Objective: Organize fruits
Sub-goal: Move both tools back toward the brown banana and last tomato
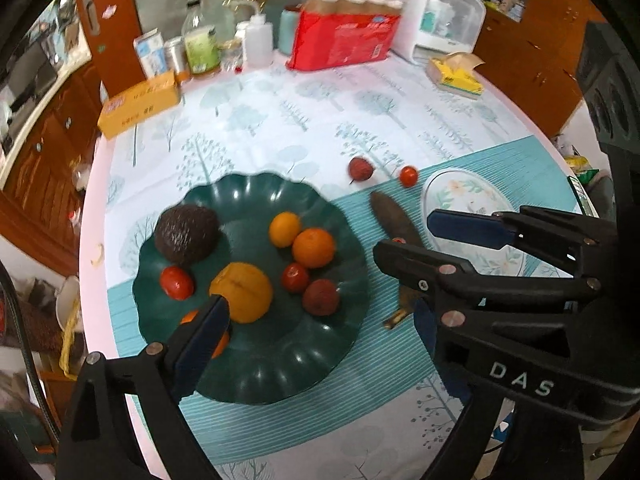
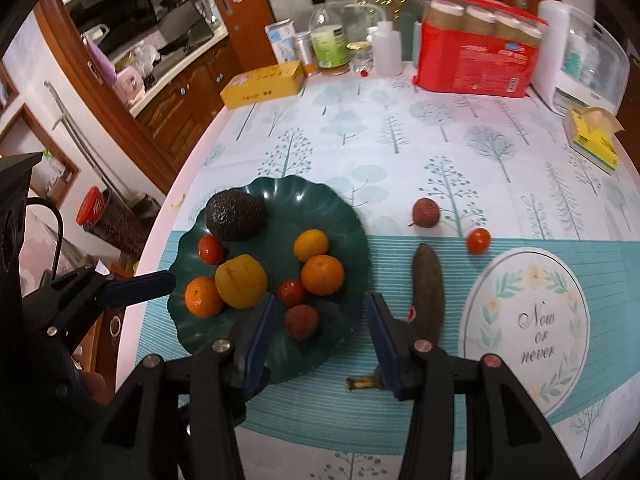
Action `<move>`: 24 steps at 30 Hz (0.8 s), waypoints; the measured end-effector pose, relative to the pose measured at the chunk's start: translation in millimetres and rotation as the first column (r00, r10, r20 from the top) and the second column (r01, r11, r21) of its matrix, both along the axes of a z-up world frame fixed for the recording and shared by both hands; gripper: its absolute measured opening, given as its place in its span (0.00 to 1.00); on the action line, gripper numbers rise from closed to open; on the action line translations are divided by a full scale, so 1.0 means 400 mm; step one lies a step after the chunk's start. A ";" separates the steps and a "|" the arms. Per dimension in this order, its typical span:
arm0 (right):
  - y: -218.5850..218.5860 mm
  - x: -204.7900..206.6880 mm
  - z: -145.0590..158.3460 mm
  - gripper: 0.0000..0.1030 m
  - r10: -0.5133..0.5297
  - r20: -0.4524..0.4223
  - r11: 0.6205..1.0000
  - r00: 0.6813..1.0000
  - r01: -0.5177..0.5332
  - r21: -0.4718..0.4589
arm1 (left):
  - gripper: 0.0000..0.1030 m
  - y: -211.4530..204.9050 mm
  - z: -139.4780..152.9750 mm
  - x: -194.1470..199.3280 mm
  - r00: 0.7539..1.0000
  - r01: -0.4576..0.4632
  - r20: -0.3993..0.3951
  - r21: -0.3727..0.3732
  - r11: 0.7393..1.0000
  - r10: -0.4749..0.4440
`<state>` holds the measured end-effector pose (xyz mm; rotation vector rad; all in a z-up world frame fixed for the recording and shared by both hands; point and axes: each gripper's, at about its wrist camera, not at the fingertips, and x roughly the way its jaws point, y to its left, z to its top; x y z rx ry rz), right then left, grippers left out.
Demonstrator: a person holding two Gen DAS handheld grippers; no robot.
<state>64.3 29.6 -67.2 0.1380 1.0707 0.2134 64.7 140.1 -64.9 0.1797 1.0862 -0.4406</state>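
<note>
Overripe banana lies just right of the right gripper, long axis running away from it.

The right gripper (image 2: 316, 340) hangs spread and empty over the green plate's (image 2: 340, 216) near rim; the dark banana (image 2: 427, 280) lies on the cloth outside its right finger (image 2: 382, 340), stem nearest. The left gripper (image 1: 320, 320), wide apart and empty, is farther off.
</note>
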 end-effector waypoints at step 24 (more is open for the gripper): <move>-0.283 -0.163 0.101 0.51 -0.250 0.121 0.968 0.961 0.245 0.051 | 0.90 -0.233 0.111 -0.040 0.978 0.161 0.126 0.030 0.987 -0.163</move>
